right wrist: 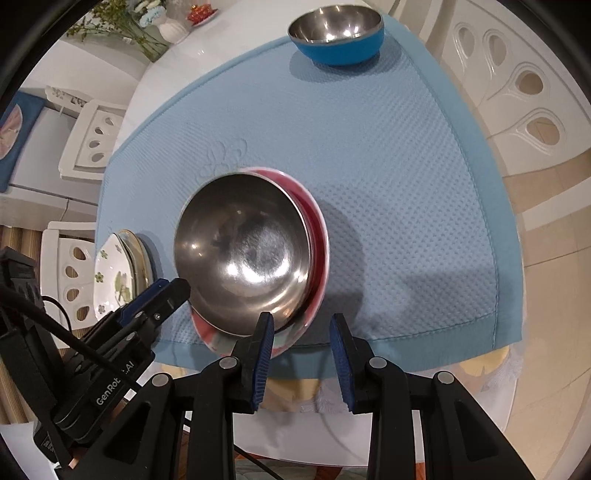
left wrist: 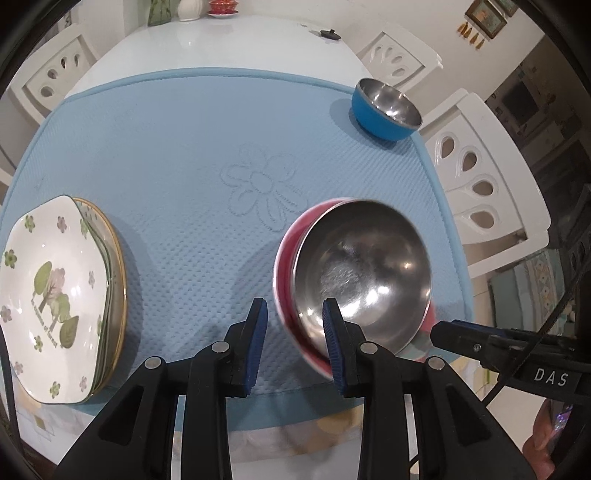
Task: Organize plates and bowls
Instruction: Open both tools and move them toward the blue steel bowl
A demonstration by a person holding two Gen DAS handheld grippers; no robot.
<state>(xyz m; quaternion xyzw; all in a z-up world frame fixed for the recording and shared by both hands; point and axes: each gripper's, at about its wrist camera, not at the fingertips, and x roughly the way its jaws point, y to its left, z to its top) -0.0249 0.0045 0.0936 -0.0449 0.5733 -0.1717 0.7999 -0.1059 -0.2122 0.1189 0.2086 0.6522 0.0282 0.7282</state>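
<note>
Red bowl (left wrist: 354, 273) with a bright steel lining, at the near edge of the blue mat (left wrist: 184, 147), tipped toward the cameras and blurred. Possibly two bowls nested, one rim inside the other; too smeared to say for sure.

Left gripper (left wrist: 295, 314) at the bowl's left rim, fingers apart, one inside the bowl and one outside, the wall between them with room to spare. Right gripper (right wrist: 303, 325) likewise at the opposite rim, fingers apart and straddling the wall. No pad seen pressing on metal.

Handling, as a judgement: light, stiff, thin-walled, not breakable, but smooth and rounded, so likely to slip or swing in a pinch. Best hold on the rim, one pad inside and one outside, well seated past the lip; two opposite holds steadier than one.

Second bowl, blue (left wrist: 384, 110) with the same steel lining, upright at the far right corner of the mat, well apart. Stack of flowered plates (left wrist: 48, 295) at the left edge, glazed and breakable.

Mat soft, dimpled, with a stitched flower at its middle, laid over a glossy white table (left wrist: 221, 40). White carved chairs (left wrist: 476, 177) around it; a white vase (left wrist: 190, 9) at the far end.
</note>
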